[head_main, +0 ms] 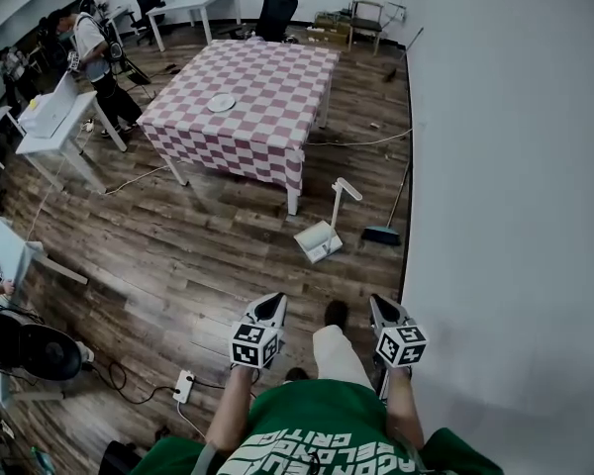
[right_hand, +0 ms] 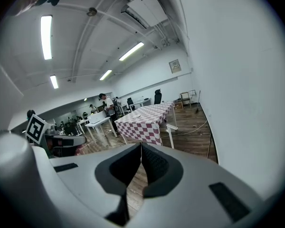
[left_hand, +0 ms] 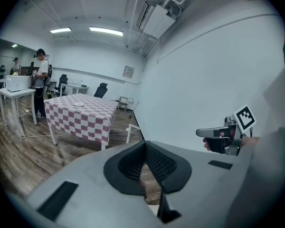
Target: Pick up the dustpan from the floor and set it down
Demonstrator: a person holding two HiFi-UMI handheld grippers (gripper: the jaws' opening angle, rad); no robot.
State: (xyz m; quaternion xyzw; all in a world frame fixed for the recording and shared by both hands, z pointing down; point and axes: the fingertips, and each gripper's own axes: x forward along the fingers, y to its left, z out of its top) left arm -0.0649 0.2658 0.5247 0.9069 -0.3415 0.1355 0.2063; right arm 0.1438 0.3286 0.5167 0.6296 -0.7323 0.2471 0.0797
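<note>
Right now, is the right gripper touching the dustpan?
Apart. The head view shows a stretch of bare wooden floor between the right gripper and the dustpan, which sits farther ahead.

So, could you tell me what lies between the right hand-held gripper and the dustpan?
Only bare wooden floor separates the right hand-held gripper from the dustpan; the head view shows it.

Ceiling tube lights [right_hand: 46, 37] brighten evenly; fisheye edges bend and darken.
</note>
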